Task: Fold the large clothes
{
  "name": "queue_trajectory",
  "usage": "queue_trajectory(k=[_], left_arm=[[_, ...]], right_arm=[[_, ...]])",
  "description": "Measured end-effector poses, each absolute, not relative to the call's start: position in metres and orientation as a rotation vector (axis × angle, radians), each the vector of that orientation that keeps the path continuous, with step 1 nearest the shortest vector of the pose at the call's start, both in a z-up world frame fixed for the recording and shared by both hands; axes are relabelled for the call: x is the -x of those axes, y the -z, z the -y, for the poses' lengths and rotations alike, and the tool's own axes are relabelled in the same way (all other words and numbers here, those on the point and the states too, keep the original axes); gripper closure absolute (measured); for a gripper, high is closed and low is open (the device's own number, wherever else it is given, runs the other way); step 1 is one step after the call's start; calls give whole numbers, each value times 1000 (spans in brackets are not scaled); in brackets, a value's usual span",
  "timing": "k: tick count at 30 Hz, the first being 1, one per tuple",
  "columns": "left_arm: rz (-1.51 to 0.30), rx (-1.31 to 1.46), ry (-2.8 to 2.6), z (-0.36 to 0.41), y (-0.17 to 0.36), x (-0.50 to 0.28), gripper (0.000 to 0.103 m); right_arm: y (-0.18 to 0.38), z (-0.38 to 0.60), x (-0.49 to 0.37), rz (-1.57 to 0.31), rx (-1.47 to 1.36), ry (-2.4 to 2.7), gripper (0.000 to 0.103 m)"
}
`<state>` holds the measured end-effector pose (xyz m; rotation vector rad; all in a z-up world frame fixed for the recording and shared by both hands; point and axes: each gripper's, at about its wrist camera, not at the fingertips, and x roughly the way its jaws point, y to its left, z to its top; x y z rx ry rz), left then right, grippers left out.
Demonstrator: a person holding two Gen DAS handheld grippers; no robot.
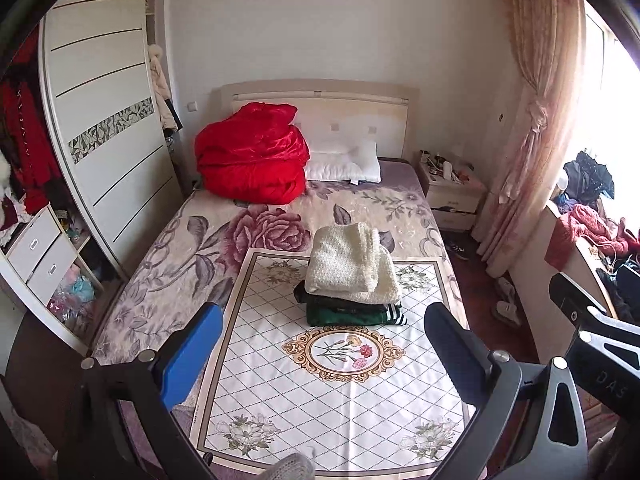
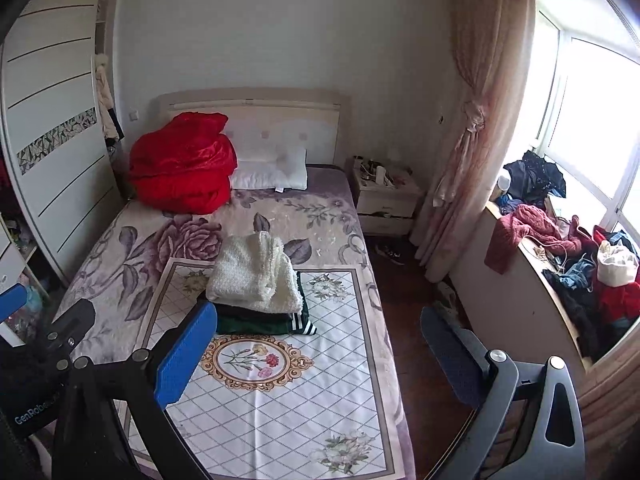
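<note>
A folded cream fleece garment (image 1: 349, 265) lies on top of folded dark and green clothes (image 1: 352, 312), stacked on a white patterned mat (image 1: 320, 384) on the bed. The stack also shows in the right wrist view (image 2: 252, 276). My left gripper (image 1: 320, 356) is open and empty, held above the near part of the mat, short of the stack. My right gripper (image 2: 316, 356) is open and empty, over the bed's right edge and the floor. The right gripper's body shows at the right of the left wrist view (image 1: 592, 320).
A red quilt (image 1: 252, 156) and white pillow (image 1: 344, 162) lie at the bed's head. A wardrobe (image 1: 100, 120) stands left, a nightstand (image 2: 386, 196) and curtain (image 2: 480, 120) right. Loose clothes (image 2: 560, 248) pile on the window ledge. Shoes (image 2: 390, 254) lie on the floor.
</note>
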<state>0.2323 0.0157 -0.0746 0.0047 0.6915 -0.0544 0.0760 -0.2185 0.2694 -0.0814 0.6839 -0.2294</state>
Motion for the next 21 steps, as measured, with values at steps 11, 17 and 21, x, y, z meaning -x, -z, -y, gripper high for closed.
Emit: queue_trajectory(k=[11,17,21], left_arm=[[-644,13,31,-19,63,-212,0],[-642,1,23,-21,63,-206,0],[-641,-5,16,-22,62,-203,0]], right_arm=[[-285,223,-62,-663,82,209,0],[-287,224,-60,-657,79,198,0],[-286,225,-60,-662,72,188,0]])
